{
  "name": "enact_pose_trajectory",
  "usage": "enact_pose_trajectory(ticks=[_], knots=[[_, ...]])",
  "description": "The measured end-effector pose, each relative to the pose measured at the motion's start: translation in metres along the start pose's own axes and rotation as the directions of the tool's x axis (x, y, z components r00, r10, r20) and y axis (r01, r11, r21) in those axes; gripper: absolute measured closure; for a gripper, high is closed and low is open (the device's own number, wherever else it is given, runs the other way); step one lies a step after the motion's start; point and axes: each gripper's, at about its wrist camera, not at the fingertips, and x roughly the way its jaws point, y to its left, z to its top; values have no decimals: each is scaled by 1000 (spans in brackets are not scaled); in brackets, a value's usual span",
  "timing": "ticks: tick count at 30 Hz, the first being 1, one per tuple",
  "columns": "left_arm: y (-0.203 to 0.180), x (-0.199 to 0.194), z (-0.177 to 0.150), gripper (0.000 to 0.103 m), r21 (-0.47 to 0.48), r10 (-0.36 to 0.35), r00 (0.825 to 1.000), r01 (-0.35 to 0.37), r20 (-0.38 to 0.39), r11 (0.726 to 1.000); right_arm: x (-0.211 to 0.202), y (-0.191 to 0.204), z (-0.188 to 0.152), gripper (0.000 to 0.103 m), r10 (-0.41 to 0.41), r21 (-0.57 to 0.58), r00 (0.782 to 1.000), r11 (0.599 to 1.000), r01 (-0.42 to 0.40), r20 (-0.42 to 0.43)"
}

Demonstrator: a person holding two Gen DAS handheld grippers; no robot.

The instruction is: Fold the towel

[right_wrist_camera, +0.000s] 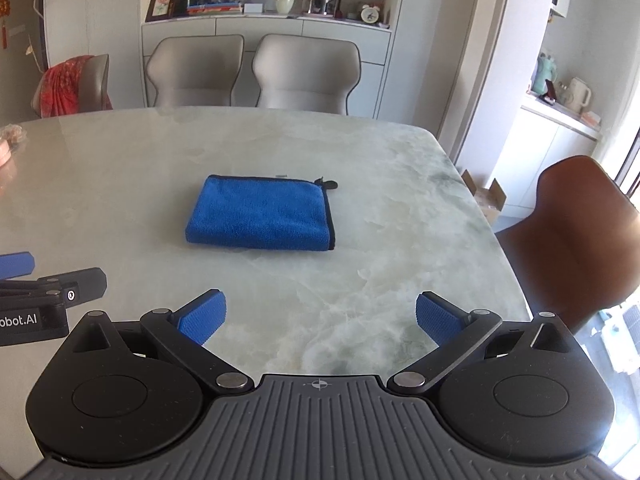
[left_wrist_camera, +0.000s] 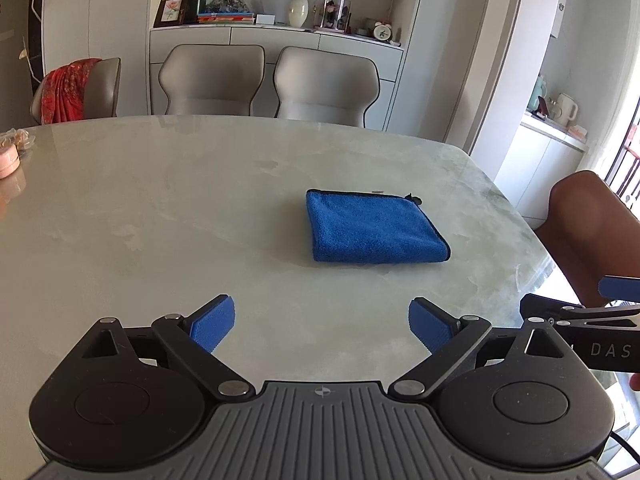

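A blue towel (left_wrist_camera: 372, 227) with dark edging lies folded into a small thick rectangle on the pale marble table (left_wrist_camera: 160, 216). In the right wrist view the same towel (right_wrist_camera: 262, 213) sits ahead and to the left. My left gripper (left_wrist_camera: 320, 326) hovers over the table well short of the towel, jaws wide open with nothing between the blue pads. My right gripper (right_wrist_camera: 320, 320) is likewise open and empty, pulled back from the towel. Each gripper shows at the edge of the other's view.
Two grey chairs (left_wrist_camera: 264, 80) stand at the table's far side, and one with red cloth (left_wrist_camera: 72, 88) is at the far left. A brown chair (right_wrist_camera: 572, 236) is at the right end. A pink round object (left_wrist_camera: 8, 160) rests at the left table edge. A sideboard with ornaments is behind.
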Motion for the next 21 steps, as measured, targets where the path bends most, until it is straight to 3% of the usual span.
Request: enact_pose_trajectory(ticks=[21], knots=[[3, 6, -1, 3, -25, 32, 999, -33, -34, 999, 0, -4, -4, 1, -5, 1, 1000, 1000, 5, -11]])
